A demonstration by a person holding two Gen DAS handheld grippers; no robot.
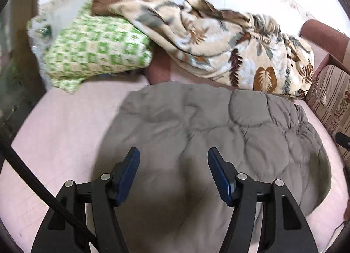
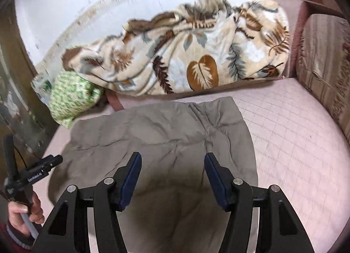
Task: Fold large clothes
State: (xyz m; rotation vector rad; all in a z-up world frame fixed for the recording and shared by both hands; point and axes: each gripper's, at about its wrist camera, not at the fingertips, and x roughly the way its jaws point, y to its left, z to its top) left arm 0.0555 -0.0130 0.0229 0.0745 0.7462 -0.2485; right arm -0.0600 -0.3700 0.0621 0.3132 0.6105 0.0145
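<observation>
A grey quilted padded garment (image 1: 218,126) lies spread on the pink bed sheet (image 1: 65,126); it also shows in the right wrist view (image 2: 157,134). My left gripper (image 1: 174,154) is open and empty, held just above the garment's near part. My right gripper (image 2: 172,159) is open and empty, also above the garment's near edge. The left gripper's body (image 2: 32,174), held in a hand, shows at the left edge of the right wrist view, beside the garment's left side.
A leaf-patterned cream blanket (image 1: 229,49) lies bunched along the wall behind the garment, also in the right wrist view (image 2: 186,51). A green checked pillow (image 1: 96,51) sits at the back left. A striped cushion (image 2: 323,60) and sofa arm stand at the right.
</observation>
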